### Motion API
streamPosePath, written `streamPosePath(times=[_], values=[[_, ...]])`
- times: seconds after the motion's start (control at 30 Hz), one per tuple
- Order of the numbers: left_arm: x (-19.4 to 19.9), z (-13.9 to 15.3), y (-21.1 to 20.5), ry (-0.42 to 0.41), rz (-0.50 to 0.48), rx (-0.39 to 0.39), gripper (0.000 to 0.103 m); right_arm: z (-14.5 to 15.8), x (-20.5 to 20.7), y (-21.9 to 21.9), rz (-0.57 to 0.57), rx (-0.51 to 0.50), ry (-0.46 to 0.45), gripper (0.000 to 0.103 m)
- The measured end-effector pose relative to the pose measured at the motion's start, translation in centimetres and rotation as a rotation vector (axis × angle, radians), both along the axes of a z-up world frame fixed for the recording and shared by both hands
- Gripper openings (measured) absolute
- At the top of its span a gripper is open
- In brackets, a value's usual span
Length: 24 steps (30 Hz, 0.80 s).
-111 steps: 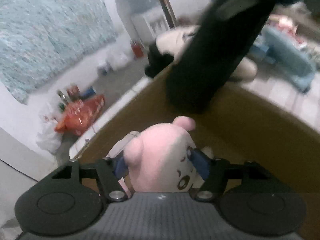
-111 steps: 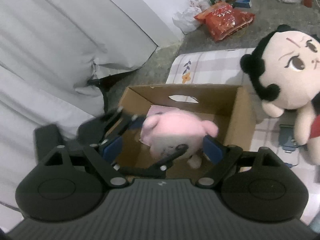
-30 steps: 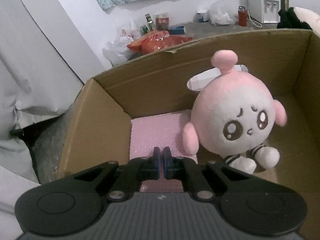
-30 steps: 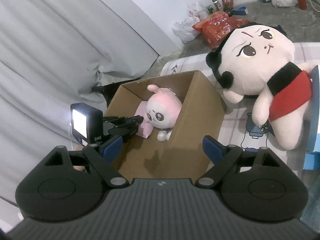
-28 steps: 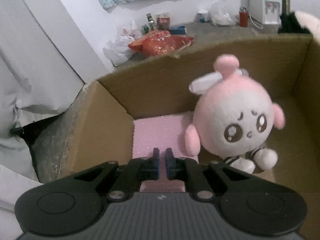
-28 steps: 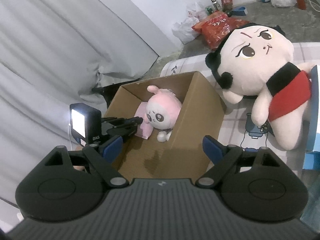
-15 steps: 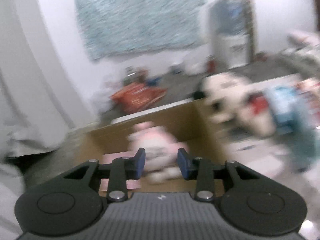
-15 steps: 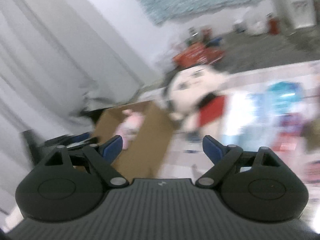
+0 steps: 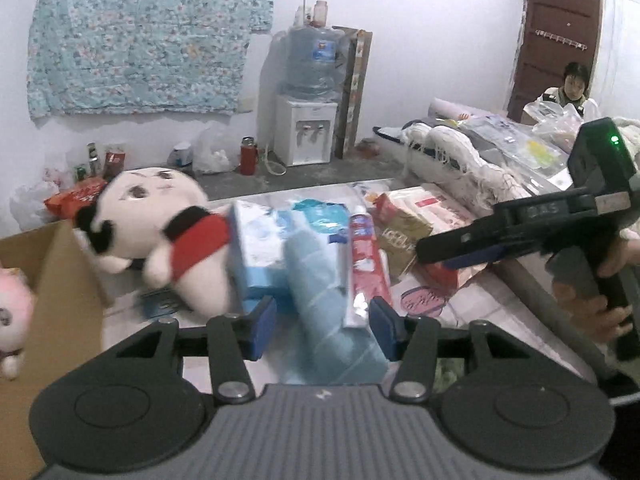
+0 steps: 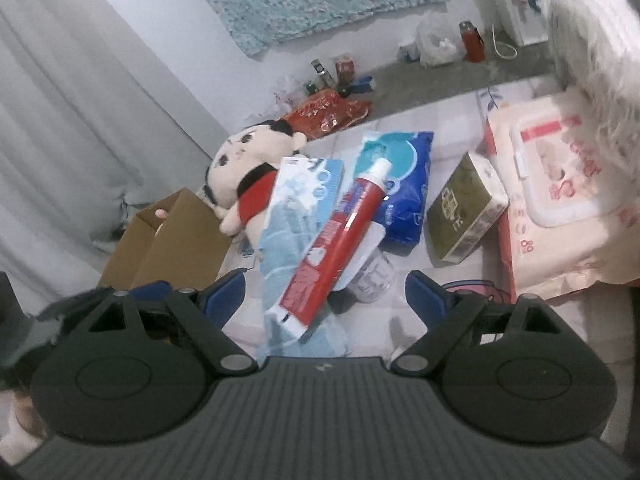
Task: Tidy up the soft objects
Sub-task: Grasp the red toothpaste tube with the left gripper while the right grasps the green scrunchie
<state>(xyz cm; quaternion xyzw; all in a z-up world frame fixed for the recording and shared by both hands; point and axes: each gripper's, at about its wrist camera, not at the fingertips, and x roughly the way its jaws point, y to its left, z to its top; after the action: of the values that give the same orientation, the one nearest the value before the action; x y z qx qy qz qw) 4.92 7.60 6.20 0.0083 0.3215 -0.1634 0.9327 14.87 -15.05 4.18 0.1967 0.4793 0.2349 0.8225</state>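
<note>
A big doll with black hair and a red band [image 9: 156, 228] lies beside the cardboard box [image 9: 52, 304]; it also shows in the right wrist view [image 10: 244, 168]. A pink plush [image 9: 12, 312] sits in the box at the far left. A rolled light blue towel [image 9: 328, 308] lies under a red toothpaste tube [image 9: 366, 264]. My left gripper [image 9: 322, 330] is open and empty, just above the towel's near end. My right gripper [image 10: 326, 294] is open and empty over the toothpaste tube [image 10: 340, 240] and towel [image 10: 288, 236]. It also shows in the left wrist view [image 9: 520, 224].
On the checked surface lie a blue tissue pack [image 10: 400, 184], a green-gold box [image 10: 464, 208], a pink wipes pack [image 10: 560, 200] and a white fluffy item [image 10: 596, 40]. A water dispenser [image 9: 308, 100], bags and bottles stand by the far wall. A person [image 9: 568, 88] sits at the back right.
My left gripper has left the box, opened and swung right to the towel. My right gripper has also swung right from the box to the toothpaste pile. The pink plush stays in the box.
</note>
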Motion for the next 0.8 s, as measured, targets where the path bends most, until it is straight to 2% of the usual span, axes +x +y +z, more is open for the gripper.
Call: streamPosePath(times=[0.2, 0.3, 0.43, 0.5, 0.6, 0.67, 0.77, 0.8], values=[[3.1, -1.0, -3.5, -0.015, -0.07, 0.018, 0.053, -2.5, 0.0, -1.7, 0.002, 0.004, 0.031, 0.088], [5.5, -0.8, -5.3, -0.005, -0.106, 0.028, 0.053, -3.3, -1.2, -2.9, 0.024, -0.04, 0.035, 0.088], [8.3, -1.6, -7.7, 0.02, -0.113, 0.107, 0.054, -5.3, -3.1, -3.6, 0.08, -0.134, 0.026, 0.087], [9.6, -2.2, -8.5, 0.04, -0.099, 0.139, 0.054, -5.9, -3.5, -3.5, 0.108, -0.161, 0.044, 0.082], [10.7, -2.8, -9.2, 0.044, -0.084, 0.183, 0.052, -5.1, -4.0, -3.1, 0.167, -0.158, 0.013, 0.078], [11.0, -3.1, -9.5, 0.051, -0.08, 0.2, 0.043, -4.9, -4.4, -2.7, 0.195, -0.173, -0.018, 0.074], [11.1, -3.4, -9.4, 0.066, -0.068, 0.197, 0.031, -5.3, -4.2, -2.1, 0.19, -0.237, -0.035, 0.061], [11.1, -3.4, -9.3, 0.065, -0.062, 0.193, 0.031, -5.7, -4.1, -2.1, 0.183, -0.246, -0.032, 0.052]])
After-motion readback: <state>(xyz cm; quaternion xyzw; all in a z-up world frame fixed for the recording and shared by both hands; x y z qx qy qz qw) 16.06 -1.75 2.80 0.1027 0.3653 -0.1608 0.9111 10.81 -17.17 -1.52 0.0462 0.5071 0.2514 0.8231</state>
